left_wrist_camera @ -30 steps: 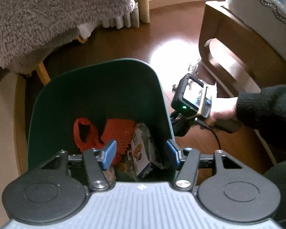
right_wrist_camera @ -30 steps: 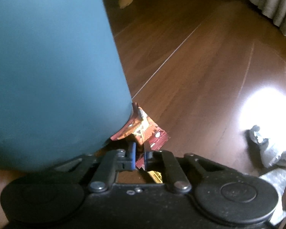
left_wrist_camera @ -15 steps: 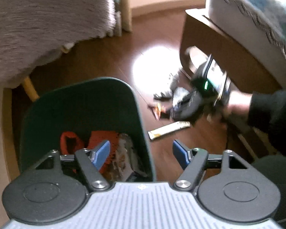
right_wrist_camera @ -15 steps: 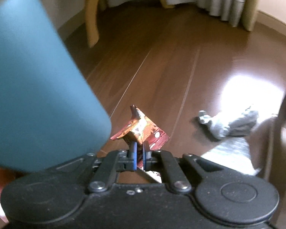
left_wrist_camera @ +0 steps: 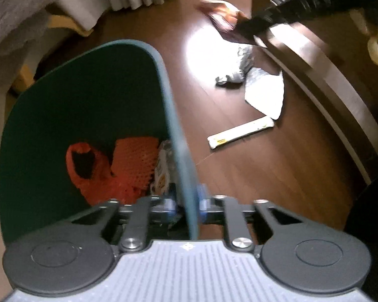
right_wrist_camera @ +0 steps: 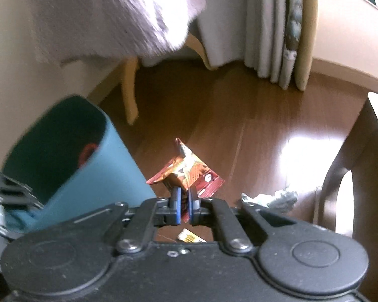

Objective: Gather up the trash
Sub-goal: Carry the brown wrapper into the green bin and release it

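The left claw has just been closing and now pinches the bin by its right rim. The right claw is clenched on a red wrapper, held above the floor beside the bin's outer wall. Foil scraps and a pale stick packet lie on open floor between the bin and a curved wooden base.

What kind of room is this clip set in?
Probably a home living room or bedroom: dark wood floor, long curtains reaching it, and a fluffy throw draped over a wooden chair.
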